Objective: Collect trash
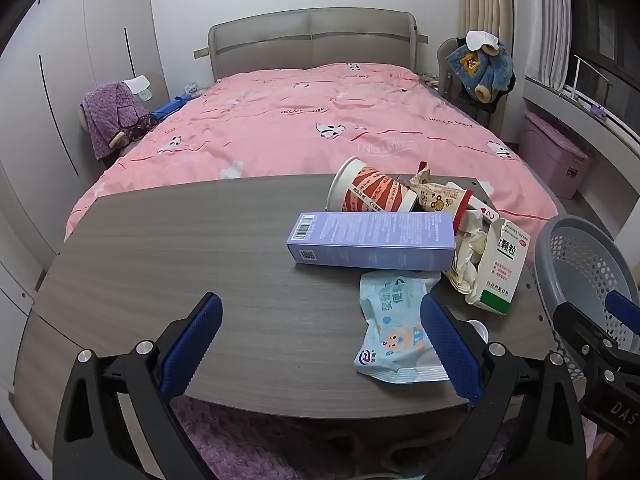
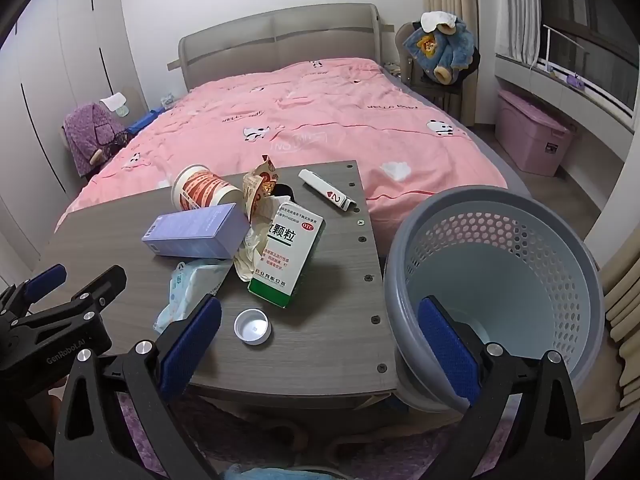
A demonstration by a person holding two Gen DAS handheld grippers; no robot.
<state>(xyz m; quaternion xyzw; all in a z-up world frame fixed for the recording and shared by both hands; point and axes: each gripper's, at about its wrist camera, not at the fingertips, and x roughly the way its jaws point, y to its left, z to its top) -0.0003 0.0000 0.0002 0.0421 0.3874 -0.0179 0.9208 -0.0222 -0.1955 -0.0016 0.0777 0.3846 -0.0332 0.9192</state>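
Trash still litters the worktop [image 2: 120, 256]: cup [image 2: 204, 192], purple box [image 2: 196, 236], medicine box [image 2: 288, 256], wipes pack [image 1: 396, 332] and cap [image 2: 252, 326], while the bin [image 2: 500, 280] beside it looks empty and both left tongs [image 1: 320, 348] and right tongs [image 2: 320, 348] hover apart, holding nothing.

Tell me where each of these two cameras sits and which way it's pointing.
Left wrist: on the left hand-held gripper, facing across the table toward the bed; its blue fingers show.
Right wrist: on the right hand-held gripper, facing the table corner and basket; its fingers show.
Both share the purple box, medicine box and paper cup.
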